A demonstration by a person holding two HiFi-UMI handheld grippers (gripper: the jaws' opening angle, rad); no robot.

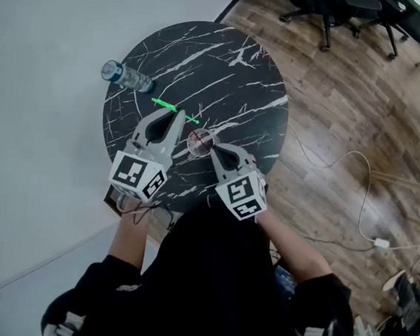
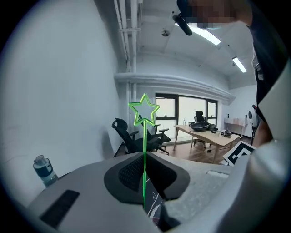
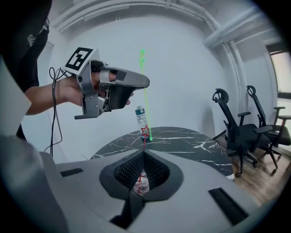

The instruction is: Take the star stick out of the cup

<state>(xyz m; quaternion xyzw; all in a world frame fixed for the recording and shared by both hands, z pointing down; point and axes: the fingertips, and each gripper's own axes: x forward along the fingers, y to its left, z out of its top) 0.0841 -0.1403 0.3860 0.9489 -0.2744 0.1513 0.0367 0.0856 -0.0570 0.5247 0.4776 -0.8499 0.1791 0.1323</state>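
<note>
Green star-topped stick (image 2: 144, 136): thin stem, hollow star outline at the top. It is held clear of the cup, roughly upright above the round black marble-patterned surface (image 1: 242, 77), and its lower stem is pinched by the clenched left hand-held gripper (image 2: 145, 182). It is judged very light, slender and easily bent, and is best taken by the stem.

Clear cup (image 3: 141, 183): clamped by the right hand-held gripper (image 3: 143, 157), with a red star stick (image 3: 144, 132) lodged in it.

Plastic water bottle (image 1: 128, 77): noted near the surface's edge.

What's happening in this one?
A person works two handheld grippers at a round black table. The right gripper is shut on a clear cup with a red star stick in it. The left gripper is shut on a green star stick, held outside the cup.
</note>
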